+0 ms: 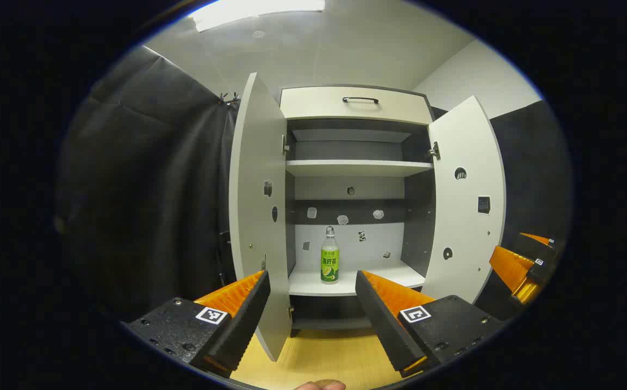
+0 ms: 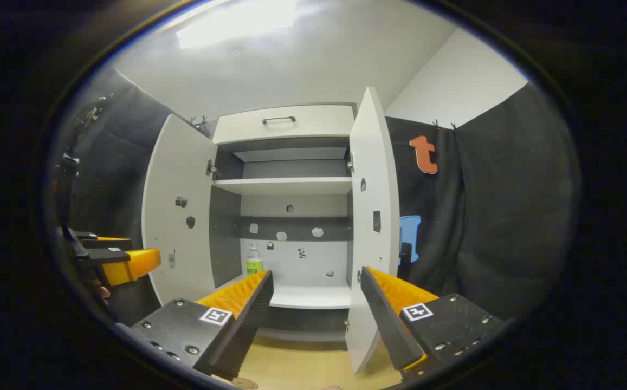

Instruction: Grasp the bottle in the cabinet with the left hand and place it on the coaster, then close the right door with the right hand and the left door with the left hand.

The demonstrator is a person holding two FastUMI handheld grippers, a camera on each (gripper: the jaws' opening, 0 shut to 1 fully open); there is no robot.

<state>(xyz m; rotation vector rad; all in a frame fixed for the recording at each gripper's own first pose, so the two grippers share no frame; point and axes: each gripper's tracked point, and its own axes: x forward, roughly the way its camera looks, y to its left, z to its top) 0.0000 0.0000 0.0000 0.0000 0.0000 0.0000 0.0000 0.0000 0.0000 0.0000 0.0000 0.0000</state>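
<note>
A small bottle with a green label and white cap stands upright on the cabinet's lower shelf; it also shows in the right gripper view. Both doors hang wide open: the left door and the right door. My left gripper is open and well short of the shelf, with the bottle seen between its fingers. My right gripper is open too, facing the cabinet beside its right door. A sliver of a round tan disc, perhaps the coaster, lies at the bottom edge.
A pale wooden surface runs in front of the cabinet. Above the open bay are an upper shelf and a drawer with a dark handle. Black cloth walls stand on both sides. The other gripper shows far right.
</note>
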